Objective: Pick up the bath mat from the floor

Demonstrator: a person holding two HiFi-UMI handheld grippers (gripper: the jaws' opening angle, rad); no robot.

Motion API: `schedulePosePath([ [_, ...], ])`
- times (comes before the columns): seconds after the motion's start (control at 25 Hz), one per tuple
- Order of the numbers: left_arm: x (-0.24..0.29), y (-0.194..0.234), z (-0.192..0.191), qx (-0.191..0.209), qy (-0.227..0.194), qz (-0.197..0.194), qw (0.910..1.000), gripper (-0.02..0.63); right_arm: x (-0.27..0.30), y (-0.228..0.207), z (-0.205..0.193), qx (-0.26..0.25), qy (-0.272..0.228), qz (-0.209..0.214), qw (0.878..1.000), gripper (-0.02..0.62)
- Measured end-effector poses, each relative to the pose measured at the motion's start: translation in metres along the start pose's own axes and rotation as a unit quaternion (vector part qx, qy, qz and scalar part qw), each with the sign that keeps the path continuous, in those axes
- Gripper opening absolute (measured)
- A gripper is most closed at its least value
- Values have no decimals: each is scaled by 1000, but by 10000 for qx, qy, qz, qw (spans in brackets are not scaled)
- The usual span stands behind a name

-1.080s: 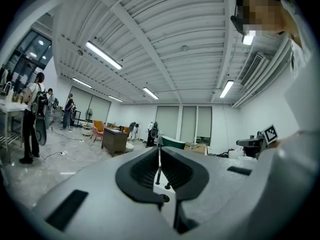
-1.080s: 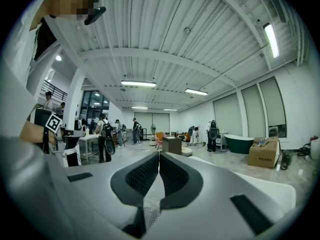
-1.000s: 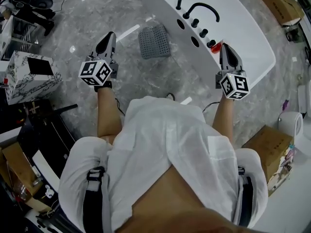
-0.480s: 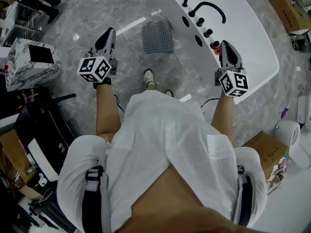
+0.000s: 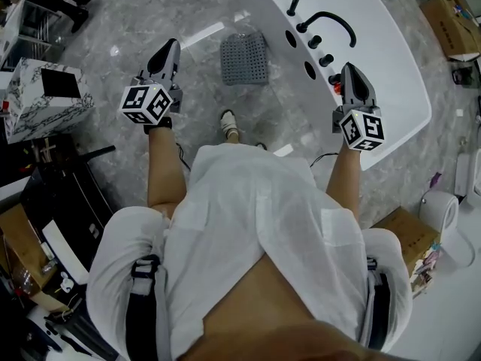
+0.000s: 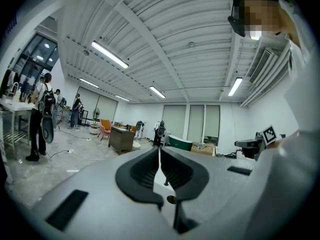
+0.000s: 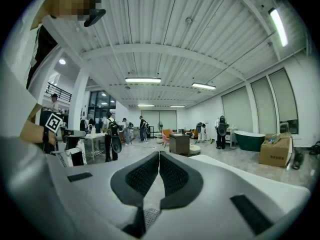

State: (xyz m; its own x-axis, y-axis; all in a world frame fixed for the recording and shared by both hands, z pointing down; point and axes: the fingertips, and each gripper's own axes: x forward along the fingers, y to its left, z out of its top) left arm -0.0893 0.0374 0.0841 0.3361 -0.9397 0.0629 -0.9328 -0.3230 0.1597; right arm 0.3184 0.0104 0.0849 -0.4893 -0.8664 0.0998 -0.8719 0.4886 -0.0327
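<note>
1. Holding both tools up in front of the body, the person is gripping the left gripper (image 5: pixel 170 47) clenched and empty. Its own view is showing the two pads pressed together with only the room beyond.
2. Hanging over the rim of the white bathtub (image 5: pixel 398 66), the right gripper (image 5: pixel 351 70) is likewise clenched on nothing.
3. Lying flat on the grey floor (image 5: pixel 150 13), the bath mat (image 5: pixel 244 57) is sitting just beside the bathtub's outer wall. It is ahead of the person's shoe (image 5: pixel 228 120), between the two grippers and well below both.
4. Judging by this, the reach down is not yet begun, and whichever gripper is going in needs its jaws apart first.
5. Aiming for the mat's free edge, away from the bathtub, is looking wisest. A flat mat is offering little to pinch, so slipping one jaw under that edge before closing should be giving a firm hold.
</note>
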Motion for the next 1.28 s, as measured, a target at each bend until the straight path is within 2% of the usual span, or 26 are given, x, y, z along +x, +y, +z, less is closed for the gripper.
schedulePosePath([
  [0.32,40,46,9,-44,-23,-37,10000,17,66,3,7,-72,88,79,9999,28],
  [0.88,77,148,7,-197,-47,-53,9998,17,181,49,7,-239,205,234,9992,29],
  [1.28,105,175,-13,-370,-34,-9,9993,17,237,63,-19,-267,354,539,9976,31],
])
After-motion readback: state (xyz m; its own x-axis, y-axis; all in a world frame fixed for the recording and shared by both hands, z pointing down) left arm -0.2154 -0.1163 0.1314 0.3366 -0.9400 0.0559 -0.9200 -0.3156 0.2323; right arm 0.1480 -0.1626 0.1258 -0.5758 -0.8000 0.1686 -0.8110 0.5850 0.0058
